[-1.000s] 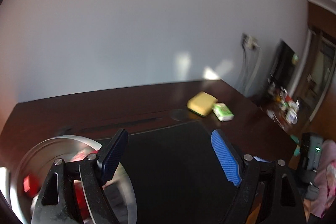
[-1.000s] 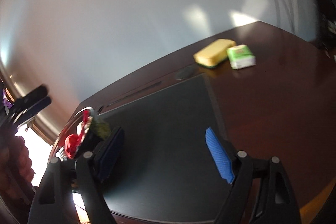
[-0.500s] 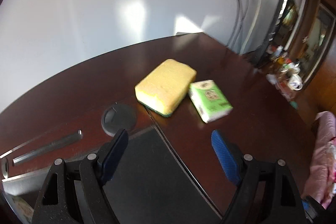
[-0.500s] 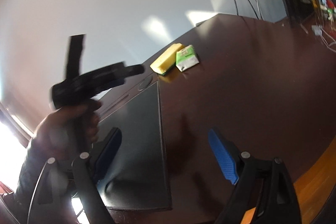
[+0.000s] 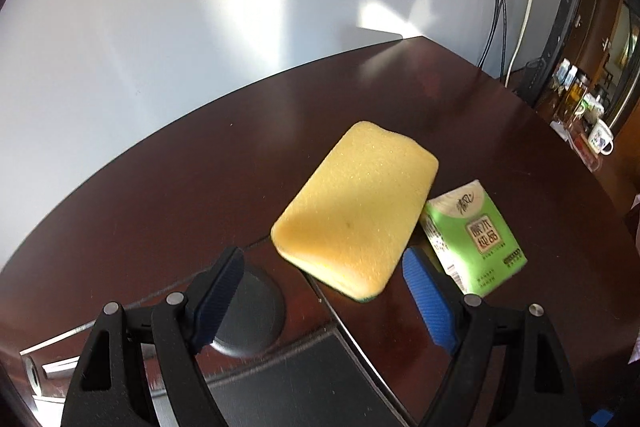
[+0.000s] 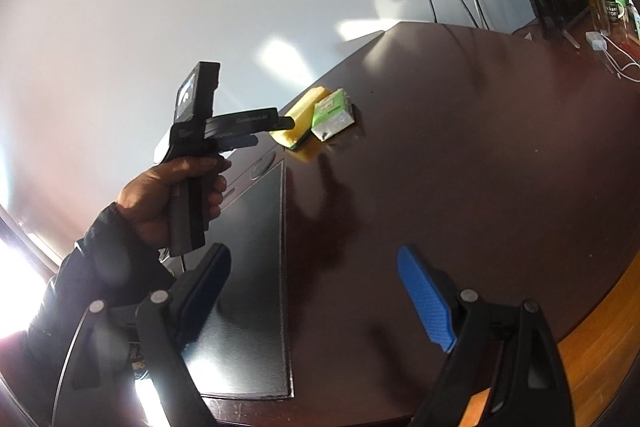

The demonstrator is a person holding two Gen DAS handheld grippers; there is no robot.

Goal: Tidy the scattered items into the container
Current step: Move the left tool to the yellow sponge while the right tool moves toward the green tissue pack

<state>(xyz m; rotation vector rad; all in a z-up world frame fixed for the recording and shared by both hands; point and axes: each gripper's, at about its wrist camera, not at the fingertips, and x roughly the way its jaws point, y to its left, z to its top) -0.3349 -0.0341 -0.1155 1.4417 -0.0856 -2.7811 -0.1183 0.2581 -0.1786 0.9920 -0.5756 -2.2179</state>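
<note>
A: The left tool has its blue-padded jaws standing apart with nothing gripped. It hangs just short of the yellow rectangular foam sponge with the green scrubbing underside, which lies flat on the dark polished wooden tabletop.

B: And the small green plastic-wrapped tissue packet lies right against the sponge's long edge, touching or nearly so. My worry is that the right-hand pad lands on the packet instead of slipping between the two, so it shoves the packet or clamps both.

A: Agreed. The sponge is also soft, so a squeeze across its width may just fold it, and it could slide out when lifted.

B: The right tool?

A: Jaws apart, having just been opening, nothing between them, well back over the black rectangular desk mat. No container shows in either view, so the carry will be long, with more chance of a drop.
</note>
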